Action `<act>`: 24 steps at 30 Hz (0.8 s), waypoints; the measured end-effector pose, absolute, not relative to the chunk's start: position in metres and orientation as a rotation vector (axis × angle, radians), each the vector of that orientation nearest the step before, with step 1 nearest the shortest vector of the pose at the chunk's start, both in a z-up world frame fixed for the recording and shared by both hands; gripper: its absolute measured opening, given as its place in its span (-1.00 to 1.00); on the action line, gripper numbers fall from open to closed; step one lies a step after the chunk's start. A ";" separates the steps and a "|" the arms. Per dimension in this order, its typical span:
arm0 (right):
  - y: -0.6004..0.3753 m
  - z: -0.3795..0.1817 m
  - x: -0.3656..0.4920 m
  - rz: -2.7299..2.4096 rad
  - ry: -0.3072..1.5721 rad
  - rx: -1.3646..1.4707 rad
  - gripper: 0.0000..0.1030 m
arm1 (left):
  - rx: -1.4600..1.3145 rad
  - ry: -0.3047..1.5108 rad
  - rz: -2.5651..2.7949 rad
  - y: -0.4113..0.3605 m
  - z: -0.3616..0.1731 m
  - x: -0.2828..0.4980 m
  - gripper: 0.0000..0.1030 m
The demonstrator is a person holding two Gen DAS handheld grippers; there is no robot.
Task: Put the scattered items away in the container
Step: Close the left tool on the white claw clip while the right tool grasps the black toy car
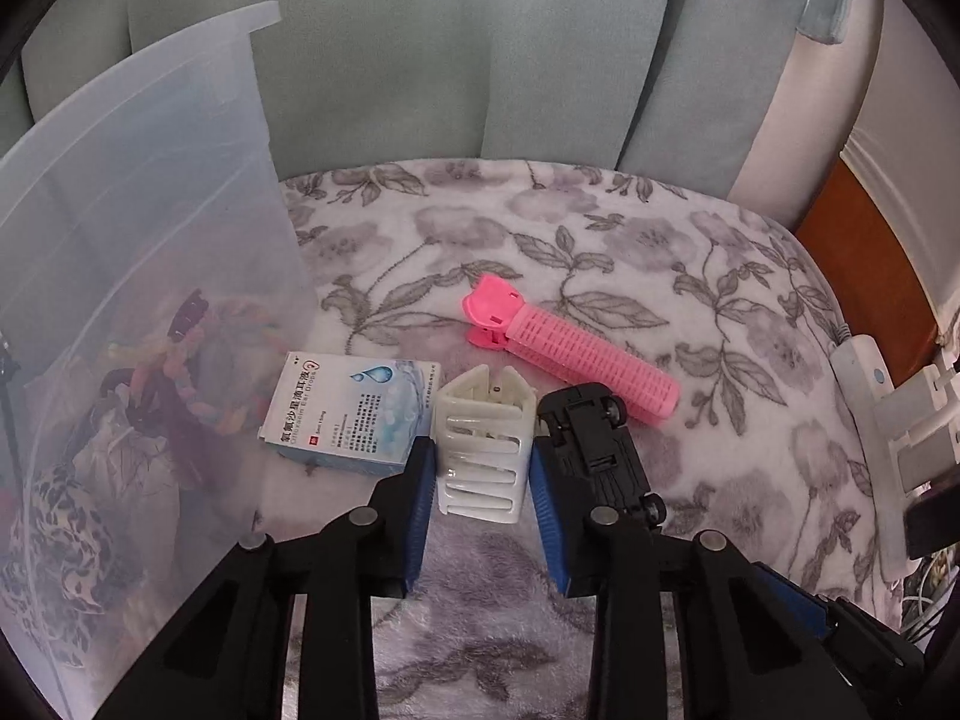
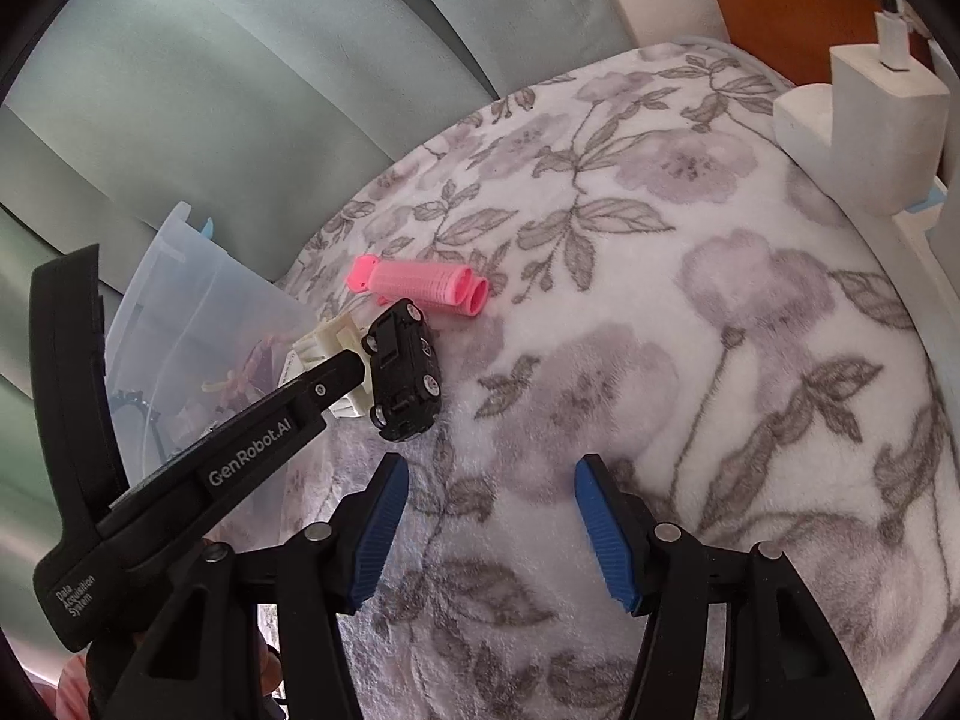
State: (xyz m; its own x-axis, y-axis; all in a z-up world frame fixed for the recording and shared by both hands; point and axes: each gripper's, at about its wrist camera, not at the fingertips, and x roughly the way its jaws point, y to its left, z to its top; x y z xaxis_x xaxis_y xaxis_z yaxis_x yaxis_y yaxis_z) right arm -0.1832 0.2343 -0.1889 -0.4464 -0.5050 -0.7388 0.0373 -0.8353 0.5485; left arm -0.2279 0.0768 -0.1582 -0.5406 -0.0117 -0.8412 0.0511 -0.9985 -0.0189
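My left gripper (image 1: 483, 483) has its blue pads on both sides of a white hair claw clip (image 1: 483, 450) that lies on the floral blanket (image 1: 600, 252); the pads touch its sides. A black toy car (image 1: 600, 444) lies on its side against the right finger. A pink hair roller clip (image 1: 576, 342) lies just beyond, and a blue-white ear drops box (image 1: 354, 411) lies to the left. The clear plastic container (image 1: 138, 276) stands at the left, holding scrunchies and cloth. My right gripper (image 2: 492, 534) is open and empty above the blanket, near the car (image 2: 405, 369) and the roller (image 2: 426, 285).
Grey-green sofa cushions (image 1: 420, 48) rise behind the blanket. A white power strip with plugs (image 1: 882, 420) lies along the right edge, also shown in the right wrist view (image 2: 864, 114). Orange wood (image 1: 858, 264) shows beyond the blanket's right edge.
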 end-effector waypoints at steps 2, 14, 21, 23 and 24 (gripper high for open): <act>0.229 -0.189 -0.188 -2.319 -0.651 1.415 0.21 | 1.490 0.092 -2.723 0.071 -0.158 -0.228 -0.37; 0.192 -0.194 -0.207 -2.261 -0.565 1.355 0.21 | 1.528 0.242 -2.753 0.053 -0.160 -0.237 -0.37; 0.174 -0.194 -0.220 -2.274 -0.419 1.298 0.14 | 1.526 0.250 -2.764 0.049 -0.157 -0.244 -0.37; 0.171 -0.194 -0.223 -2.294 -0.382 1.289 0.00 | 1.529 0.254 -2.768 0.048 -0.158 -0.246 -0.37; 0.170 -0.195 -0.225 -2.305 -0.362 1.285 -0.07 | 1.527 0.253 -2.770 0.047 -0.157 -0.246 -0.37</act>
